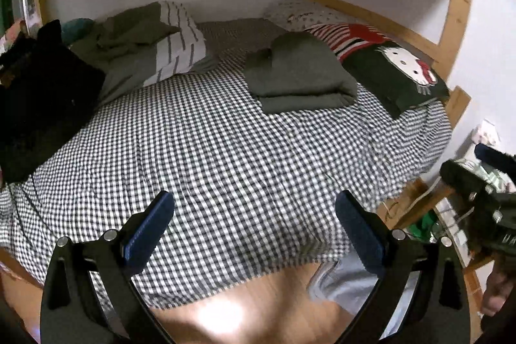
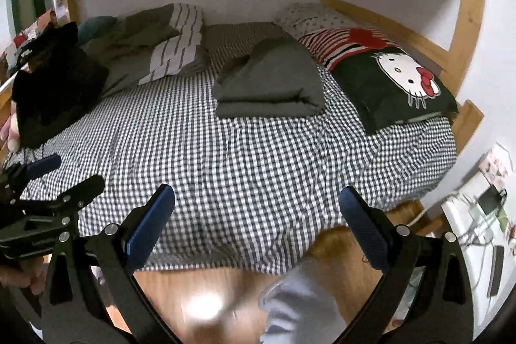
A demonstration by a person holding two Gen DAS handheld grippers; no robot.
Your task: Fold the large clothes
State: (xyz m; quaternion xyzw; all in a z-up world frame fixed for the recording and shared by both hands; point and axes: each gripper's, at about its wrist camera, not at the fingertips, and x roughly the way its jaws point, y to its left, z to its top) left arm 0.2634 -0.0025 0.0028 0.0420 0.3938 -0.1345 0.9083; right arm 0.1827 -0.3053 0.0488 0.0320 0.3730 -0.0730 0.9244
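A folded olive-green garment (image 1: 300, 76) lies on the checked bedspread (image 1: 209, 157) toward the far right, next to the pillows; it also shows in the right wrist view (image 2: 271, 86). My left gripper (image 1: 254, 208) is open and empty, held above the bed's near edge. My right gripper (image 2: 258, 205) is open and empty too, over the near edge and the floor. The right gripper shows at the right edge of the left wrist view (image 1: 480, 192); the left gripper shows at the left edge of the right wrist view (image 2: 42, 195).
A Hello Kitty pillow (image 2: 393, 83) lies at the right. A rumpled grey-green striped duvet (image 2: 154, 50) and a black item (image 2: 54, 92) sit at the left. The wooden bunk frame (image 2: 467, 31) surrounds the bed. A white desk (image 2: 477, 234) with cables stands right. Wood floor (image 2: 200, 295) lies below.
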